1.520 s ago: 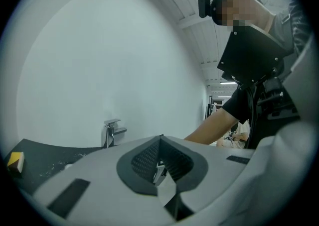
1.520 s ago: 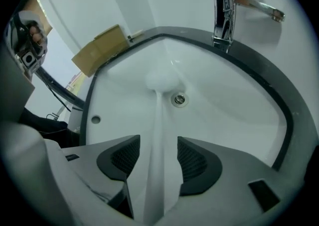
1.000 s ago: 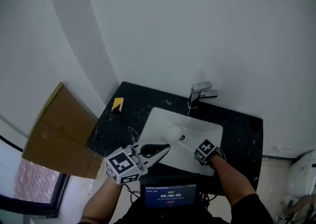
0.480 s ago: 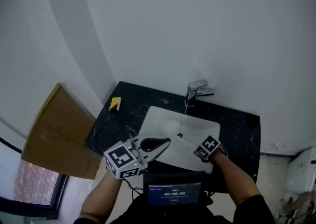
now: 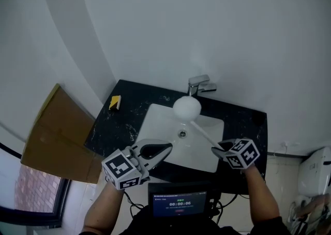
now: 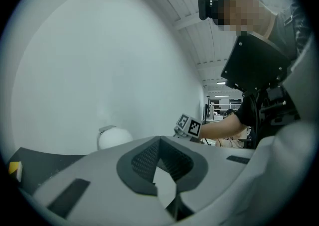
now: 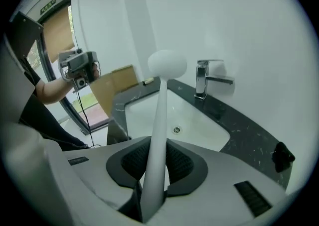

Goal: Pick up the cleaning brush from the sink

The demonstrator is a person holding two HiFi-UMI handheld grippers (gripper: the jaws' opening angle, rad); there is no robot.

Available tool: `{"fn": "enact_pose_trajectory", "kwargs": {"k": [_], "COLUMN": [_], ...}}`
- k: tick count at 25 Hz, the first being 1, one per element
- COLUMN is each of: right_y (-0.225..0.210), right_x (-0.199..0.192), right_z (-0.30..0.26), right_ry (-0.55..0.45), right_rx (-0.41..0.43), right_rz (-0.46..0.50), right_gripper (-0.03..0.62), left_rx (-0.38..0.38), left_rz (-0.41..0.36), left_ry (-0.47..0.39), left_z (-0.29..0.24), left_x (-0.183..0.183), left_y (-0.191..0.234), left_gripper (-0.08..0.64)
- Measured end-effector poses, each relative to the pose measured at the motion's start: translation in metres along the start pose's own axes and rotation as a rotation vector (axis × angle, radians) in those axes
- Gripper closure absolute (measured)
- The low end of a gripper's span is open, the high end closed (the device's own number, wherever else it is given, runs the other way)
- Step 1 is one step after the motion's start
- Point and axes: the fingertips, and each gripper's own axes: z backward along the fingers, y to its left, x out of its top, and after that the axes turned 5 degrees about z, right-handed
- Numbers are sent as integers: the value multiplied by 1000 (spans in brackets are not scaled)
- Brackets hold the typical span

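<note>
The right gripper hides the near end of the cleaning brush; a yellow object on the worktop is too small to identify.

The sink at frame centre lies open; the brush hangs its round head over the upper rim, the tap just behind. A small yellow thing sits on the counter, upper left.

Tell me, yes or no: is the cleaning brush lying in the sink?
No, the right gripper's jaws clamp the cleaning brush's handle, holding it up off the sink.
</note>
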Motion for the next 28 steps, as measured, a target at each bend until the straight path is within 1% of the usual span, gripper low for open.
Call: {"fn": "enact_pose_trajectory", "kwargs": {"k": [3, 5, 8, 10, 13, 16, 18, 22, 23, 24, 26, 28], "right_y": [19, 37, 69, 102, 159, 210, 239, 286, 295, 303, 316, 328], "right_x": [6, 5, 2, -5, -19, -30, -36, -49, -53, -57, -69, -85], "right_z": [37, 57, 82, 94, 101, 109, 120, 158, 169, 181, 204, 226], "right_ry": [-92, -138, -202, -237, -285, -324, -358, -419, -432, -447, -479, -518], "right_rx": [-33, -72, -148, -194, -247, -280, -297, -343, -353, -363, -381, -386], "right_rz": [-3, -16, -35, -54, -107, -149, -167, -170, -165, -156, -133, -114], "right_gripper": [538, 538, 538, 538, 538, 538, 538, 538, 538, 538, 538, 538], "left_rx": [0, -8, 26, 29, -10, -2, -3, -74, -74, -58, 2, 65], "left_rz": [8, 12, 23, 36, 28, 37, 47, 67, 62, 49, 12, 4], "left_ry": [-2, 2, -22, -38, -31, -38, -53, -74, -78, -77, -73, -76], "left_z": [15, 32, 64, 92, 135, 167, 182, 194, 194, 193, 188, 181], "left_x": [-9, -19, -28, -37, -54, -67, -69, -64, -63, -62, -63, -65], "left_y": [-18, -30, -40, -53, -75, -94, -115, -178, -193, -207, -233, -261], "left_gripper": [551, 552, 552, 552, 552, 552, 552, 552, 552, 552, 552, 552]}}
